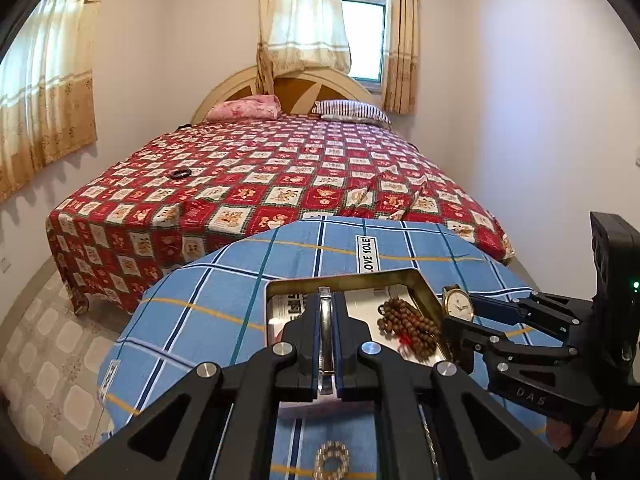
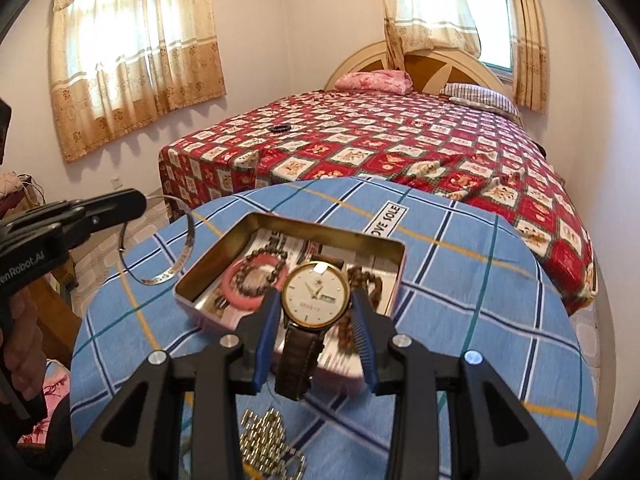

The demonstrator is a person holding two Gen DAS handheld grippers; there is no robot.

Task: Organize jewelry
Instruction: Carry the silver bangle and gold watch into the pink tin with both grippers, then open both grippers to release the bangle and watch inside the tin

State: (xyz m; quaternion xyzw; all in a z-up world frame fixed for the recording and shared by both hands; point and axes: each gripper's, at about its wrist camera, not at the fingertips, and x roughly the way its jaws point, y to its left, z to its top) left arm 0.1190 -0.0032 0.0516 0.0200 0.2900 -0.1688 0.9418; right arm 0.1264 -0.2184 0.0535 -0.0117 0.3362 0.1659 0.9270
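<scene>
Above the tin box (image 2: 208,276) on the blue table | left gripper (image 1: 326,336) clamped on silver bangle (image 2: 176,248) | right gripper (image 2: 316,308) part-open, gripping wristwatch (image 2: 314,294) | step: carrying 2 pieces | next: lower each inside, release clear of bead bracelets (image 1: 412,324).

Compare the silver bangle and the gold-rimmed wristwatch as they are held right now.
The thin silver metal bangle is a bare open hoop; the gold-rimmed wristwatch has a white dial and a brown leather strap. The bangle is pinched by its edge in the left gripper, jaws fully shut; the watch sits between the right gripper's wider-set jaws. Both are held above the blue checked cloth, near the tin.
</scene>
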